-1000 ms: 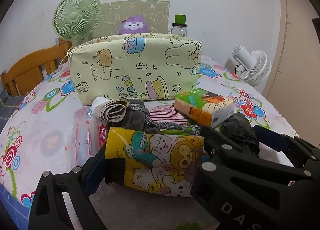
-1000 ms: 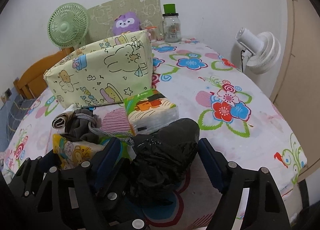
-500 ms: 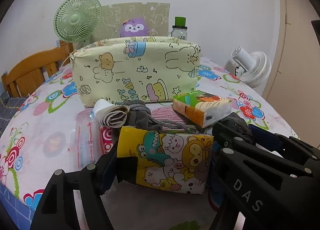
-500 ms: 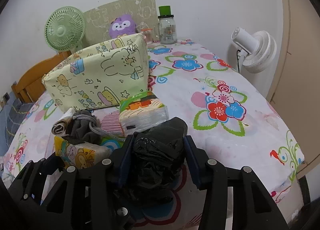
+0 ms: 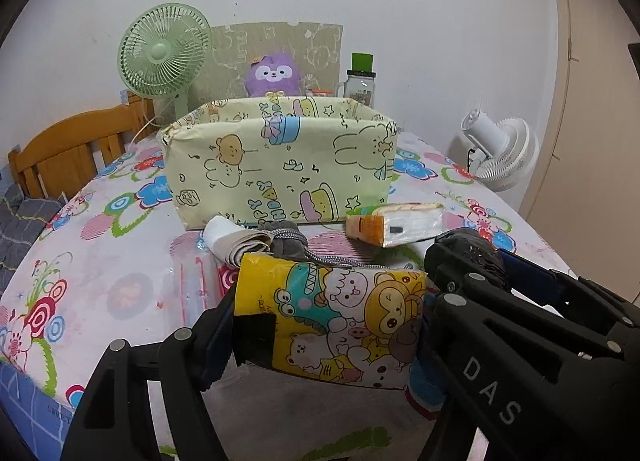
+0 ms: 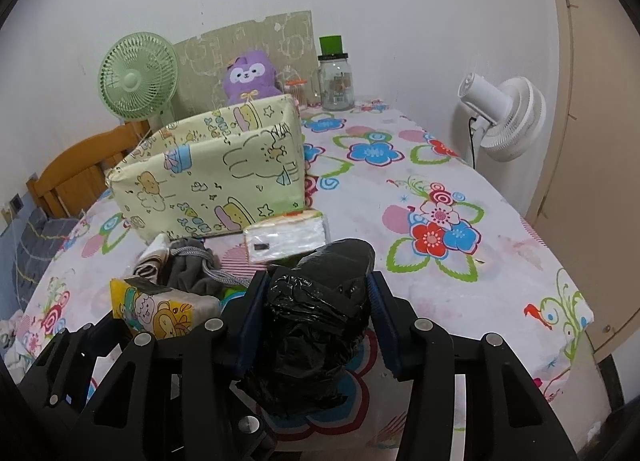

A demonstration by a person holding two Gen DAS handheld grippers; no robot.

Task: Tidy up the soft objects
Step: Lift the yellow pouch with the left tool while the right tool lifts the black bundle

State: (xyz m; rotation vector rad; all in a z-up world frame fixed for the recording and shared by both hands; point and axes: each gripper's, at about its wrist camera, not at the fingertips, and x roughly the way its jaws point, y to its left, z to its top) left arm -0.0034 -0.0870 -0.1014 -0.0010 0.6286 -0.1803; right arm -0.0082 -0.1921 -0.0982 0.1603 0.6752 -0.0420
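Note:
My left gripper (image 5: 326,325) is shut on a yellow cartoon tissue pack (image 5: 332,317) and holds it above the table; that pack also shows in the right wrist view (image 6: 160,311). My right gripper (image 6: 316,305) is shut on a crumpled black plastic bag (image 6: 320,317), also lifted. A pale yellow cartoon-print storage box (image 5: 280,169), open on top, stands behind. In front of it lie an orange-green tissue pack (image 5: 394,223), a rolled white cloth (image 5: 236,241) and a grey drawstring pouch (image 5: 288,245).
The table has a flowered cloth (image 6: 432,197). At the back stand a green fan (image 5: 164,57), a purple plush (image 5: 272,75) and a glass jar (image 5: 360,81). A white fan (image 5: 500,153) is at the right edge, a wooden chair (image 5: 68,153) at the left.
Both grippers have closed on their objects and risen: the left lifted the yellow tissue pack, the right squeezed and lifted the black bag. The box's open top has come into view.

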